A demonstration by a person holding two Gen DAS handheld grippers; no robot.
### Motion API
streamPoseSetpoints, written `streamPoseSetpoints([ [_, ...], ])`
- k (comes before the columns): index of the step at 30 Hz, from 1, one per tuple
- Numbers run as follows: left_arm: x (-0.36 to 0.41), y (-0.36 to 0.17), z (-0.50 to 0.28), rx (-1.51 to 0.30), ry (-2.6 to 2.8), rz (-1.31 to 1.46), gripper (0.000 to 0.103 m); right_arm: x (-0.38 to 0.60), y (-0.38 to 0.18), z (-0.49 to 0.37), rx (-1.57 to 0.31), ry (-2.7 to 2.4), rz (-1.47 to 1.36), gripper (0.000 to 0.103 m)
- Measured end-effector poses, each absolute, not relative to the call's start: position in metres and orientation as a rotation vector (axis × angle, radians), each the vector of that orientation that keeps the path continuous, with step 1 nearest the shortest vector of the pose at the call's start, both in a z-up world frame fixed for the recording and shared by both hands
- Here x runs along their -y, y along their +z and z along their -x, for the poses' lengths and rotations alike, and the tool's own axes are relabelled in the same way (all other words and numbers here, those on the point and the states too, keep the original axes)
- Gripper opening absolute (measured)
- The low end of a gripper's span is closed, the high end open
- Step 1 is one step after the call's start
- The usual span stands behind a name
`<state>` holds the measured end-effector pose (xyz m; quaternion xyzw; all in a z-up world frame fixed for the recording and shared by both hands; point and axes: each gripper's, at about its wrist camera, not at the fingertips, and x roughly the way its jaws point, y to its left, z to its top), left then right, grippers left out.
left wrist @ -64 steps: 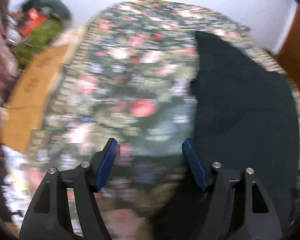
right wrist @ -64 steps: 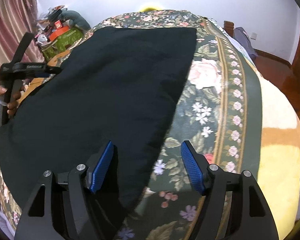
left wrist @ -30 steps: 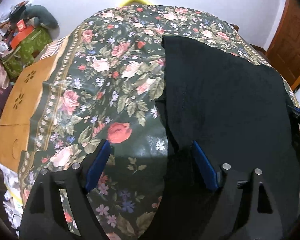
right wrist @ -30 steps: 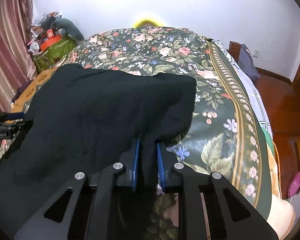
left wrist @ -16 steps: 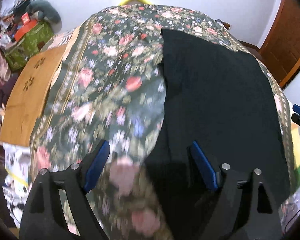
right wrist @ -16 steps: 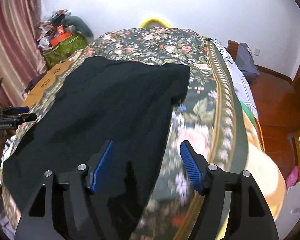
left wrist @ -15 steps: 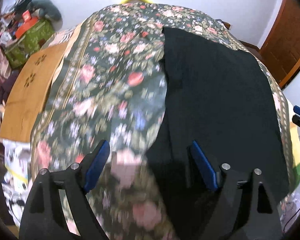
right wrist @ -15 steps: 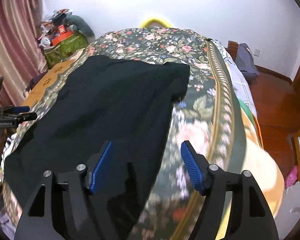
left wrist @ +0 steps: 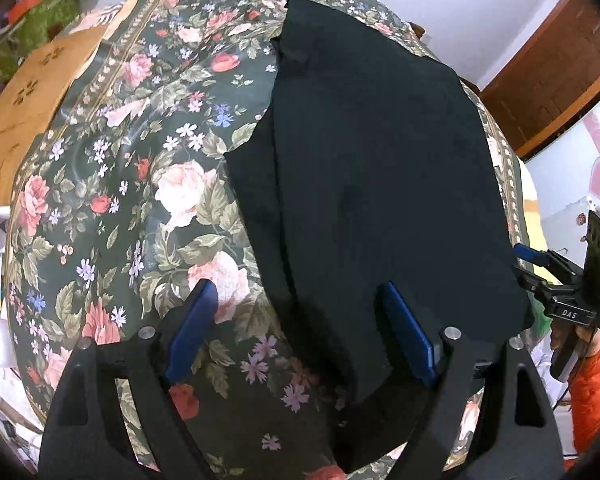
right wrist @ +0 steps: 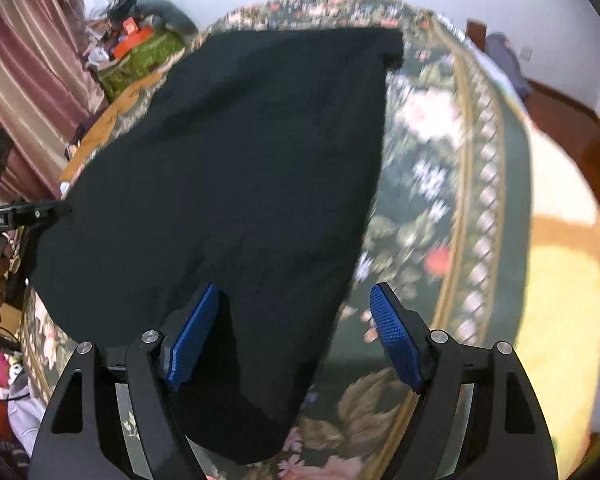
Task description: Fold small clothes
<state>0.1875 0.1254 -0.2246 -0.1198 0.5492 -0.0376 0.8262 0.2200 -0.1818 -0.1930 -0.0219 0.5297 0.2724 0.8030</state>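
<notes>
While your left gripper (left wrist: 300, 332) and right gripper (right wrist: 296, 330) both hover spread and empty, the black cloth garment (left wrist: 380, 184) lies lengthwise away from you on the floral bedspread (left wrist: 132, 168), near edges under each.

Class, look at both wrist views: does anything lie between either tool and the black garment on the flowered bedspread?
Nothing visible does. The black garment lies flat on the flowered bedspread; the left tool and the right tool both stand open directly over its near edge, with only air between.
</notes>
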Motion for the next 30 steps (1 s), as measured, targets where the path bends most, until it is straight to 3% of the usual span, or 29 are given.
streamPoseSetpoints([
  [5, -0.116, -0.225, -0.191, -1.138, -0.098, 0.263, 0.075, 0.185, -0.203, -0.229, -1.161, 0.604, -0.092, 0.074],
  [7, -0.112, -0.225, -0.193, -1.121, -0.079, 0.266, 0.065, 0.185, -0.204, -0.228, -1.150, 0.622, -0.119, 0.069],
  [9, -0.109, -0.224, -0.193, -1.110, -0.069, 0.274, 0.046, 0.182, -0.203, -0.226, -1.140, 0.631, -0.122, 0.064],
  [12, -0.104, -0.223, -0.193, -1.109, -0.083, 0.284, 0.026, 0.174, -0.201, -0.223, -1.123, 0.655, -0.119, 0.046],
  [14, -0.101, -0.222, -0.194, -1.111, -0.092, 0.269, 0.019, 0.167, -0.195, -0.223, -1.109, 0.676, -0.111, 0.024],
  [16, -0.096, -0.219, -0.194, -1.113, -0.087, 0.241, 0.017, 0.160, -0.191, -0.222, -1.102, 0.690, -0.096, 0.008],
  [30, -0.093, -0.129, -0.201, -0.946, -0.140, 0.203, 0.015, 0.156, -0.111, -0.232, -0.897, 0.774, -0.087, 0.005],
])
